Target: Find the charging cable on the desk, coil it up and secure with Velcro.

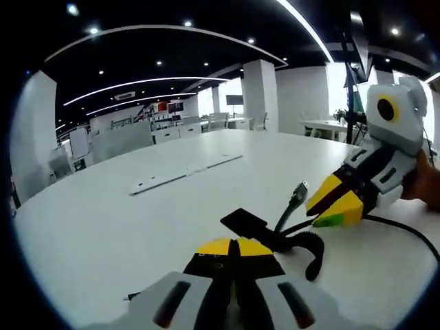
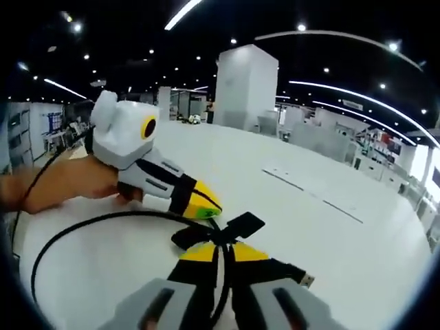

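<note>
Around us, an open-plan office: long white table [image 1: 137, 206], desks [image 1: 172, 130], pillars [image 2: 246, 86], dark ceiling with strip lights [image 1: 137, 84].

We are looking across a broad white table [image 1: 137, 227] that is taking up most of the near ground, with flat cover strips [image 1: 184, 174] lying flush along its middle. Beyond it we are seeing an open office where a thick white column [image 2: 246, 86] is rising to a dark ceiling [image 1: 172, 51], and more white desks and chairs [image 1: 199, 125] are standing further back. Curved light strips [image 1: 151, 81] and small round spotlights are shining across that ceiling, while daylight is coming in through bright windows [image 1: 337, 86] at the far side.
</note>
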Tool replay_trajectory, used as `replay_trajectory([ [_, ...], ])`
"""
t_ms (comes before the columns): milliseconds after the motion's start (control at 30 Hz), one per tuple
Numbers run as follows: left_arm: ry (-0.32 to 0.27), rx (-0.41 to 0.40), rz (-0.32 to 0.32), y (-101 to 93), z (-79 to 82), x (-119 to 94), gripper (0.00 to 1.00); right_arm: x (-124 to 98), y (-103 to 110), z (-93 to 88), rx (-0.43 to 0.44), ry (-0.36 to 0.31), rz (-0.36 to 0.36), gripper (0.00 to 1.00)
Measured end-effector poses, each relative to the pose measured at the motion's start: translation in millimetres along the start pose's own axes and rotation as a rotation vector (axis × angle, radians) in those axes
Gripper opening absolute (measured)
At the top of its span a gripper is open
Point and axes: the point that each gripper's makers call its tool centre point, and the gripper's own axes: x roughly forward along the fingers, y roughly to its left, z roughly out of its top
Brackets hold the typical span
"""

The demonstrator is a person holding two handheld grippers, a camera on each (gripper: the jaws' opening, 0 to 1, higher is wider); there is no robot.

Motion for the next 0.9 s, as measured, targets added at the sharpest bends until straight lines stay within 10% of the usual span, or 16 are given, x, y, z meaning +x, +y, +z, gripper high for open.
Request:
replay_trajectory([
  [900, 0.006, 0.011, -0.004, 1.5, -0.3, -2, 0.01, 0, 22, -13.3, -0.191, 0.076, -0.021, 0.14],
])
